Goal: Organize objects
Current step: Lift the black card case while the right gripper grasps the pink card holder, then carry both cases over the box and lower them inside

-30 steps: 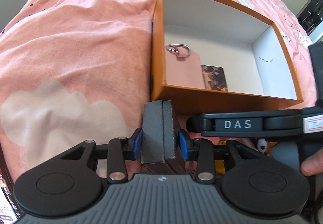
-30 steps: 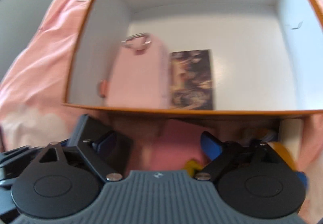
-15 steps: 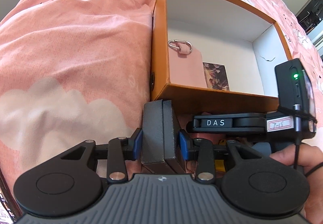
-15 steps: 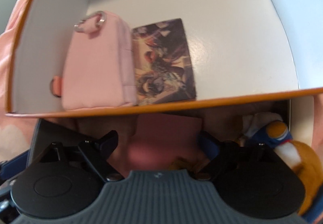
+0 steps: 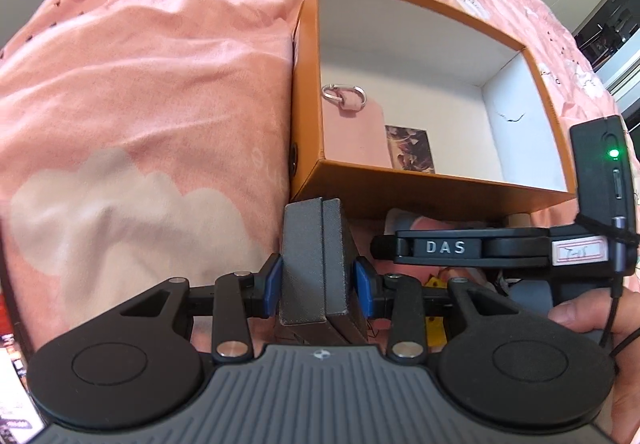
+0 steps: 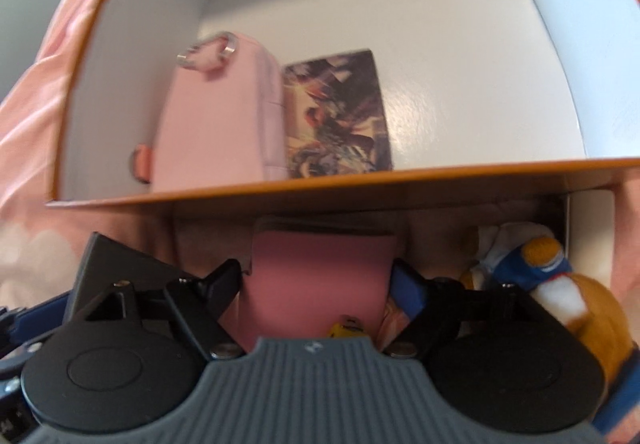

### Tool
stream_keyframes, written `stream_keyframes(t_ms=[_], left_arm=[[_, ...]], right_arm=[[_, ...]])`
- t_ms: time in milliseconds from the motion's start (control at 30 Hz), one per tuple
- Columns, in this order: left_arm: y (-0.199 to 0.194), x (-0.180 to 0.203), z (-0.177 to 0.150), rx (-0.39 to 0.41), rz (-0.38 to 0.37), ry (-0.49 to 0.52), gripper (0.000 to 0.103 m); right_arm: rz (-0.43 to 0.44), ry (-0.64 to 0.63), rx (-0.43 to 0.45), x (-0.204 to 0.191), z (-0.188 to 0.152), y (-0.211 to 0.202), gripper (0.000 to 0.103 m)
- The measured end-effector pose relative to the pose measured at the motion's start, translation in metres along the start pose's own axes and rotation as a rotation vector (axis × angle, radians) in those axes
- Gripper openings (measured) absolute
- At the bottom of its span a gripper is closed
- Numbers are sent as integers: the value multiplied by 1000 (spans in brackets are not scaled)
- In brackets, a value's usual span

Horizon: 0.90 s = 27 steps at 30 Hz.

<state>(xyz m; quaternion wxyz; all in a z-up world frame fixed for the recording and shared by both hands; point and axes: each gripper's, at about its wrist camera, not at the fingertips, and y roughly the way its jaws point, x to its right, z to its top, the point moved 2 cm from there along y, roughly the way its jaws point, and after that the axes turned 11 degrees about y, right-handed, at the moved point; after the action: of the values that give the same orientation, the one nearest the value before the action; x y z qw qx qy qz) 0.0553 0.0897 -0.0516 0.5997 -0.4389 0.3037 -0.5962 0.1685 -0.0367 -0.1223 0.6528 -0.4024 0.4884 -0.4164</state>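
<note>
My left gripper (image 5: 318,286) is shut on a dark grey two-part case (image 5: 316,244), held upright just in front of the orange box (image 5: 400,184). Inside the white-lined box lie a pink pouch (image 6: 216,116) with a metal clip and a picture card (image 6: 340,112) beside it. My right gripper (image 6: 320,280) points down in front of the box's near wall (image 6: 360,180). Its jaws are closing around a flat pink thing (image 6: 320,264) that lies between them. I cannot see the pads pressing on it.
A pink printed bedspread (image 5: 140,104) lies under everything and rises in folds at the left. An orange, white and blue plush toy (image 6: 560,284) sits right of the right gripper. A hand (image 5: 592,324) holds the black DAS-marked tool (image 5: 444,247) at the right.
The right wrist view swung over the box and back, and its jaws have narrowed a little around the pink thing. The left gripper has kept its grip and place.
</note>
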Motion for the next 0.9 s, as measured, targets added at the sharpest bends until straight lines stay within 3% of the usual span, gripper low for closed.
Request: stream_keyframes(t_ms=[200,467,733,900], left_arm=[[-27,5,-1,58,-6,21,43],[-66,12,14,168,-72,55,43],[-77,19,67,317,-94,80,43],[-47,18,113,364,-99,69,43]], right_arm=[[35,-77,92,-8,-8,-42,79],[122,-135,149,-3,-11,-105,79],[171,-160,309,-5,18,-167,79],[152,-139,354,-1,59,-165,79]])
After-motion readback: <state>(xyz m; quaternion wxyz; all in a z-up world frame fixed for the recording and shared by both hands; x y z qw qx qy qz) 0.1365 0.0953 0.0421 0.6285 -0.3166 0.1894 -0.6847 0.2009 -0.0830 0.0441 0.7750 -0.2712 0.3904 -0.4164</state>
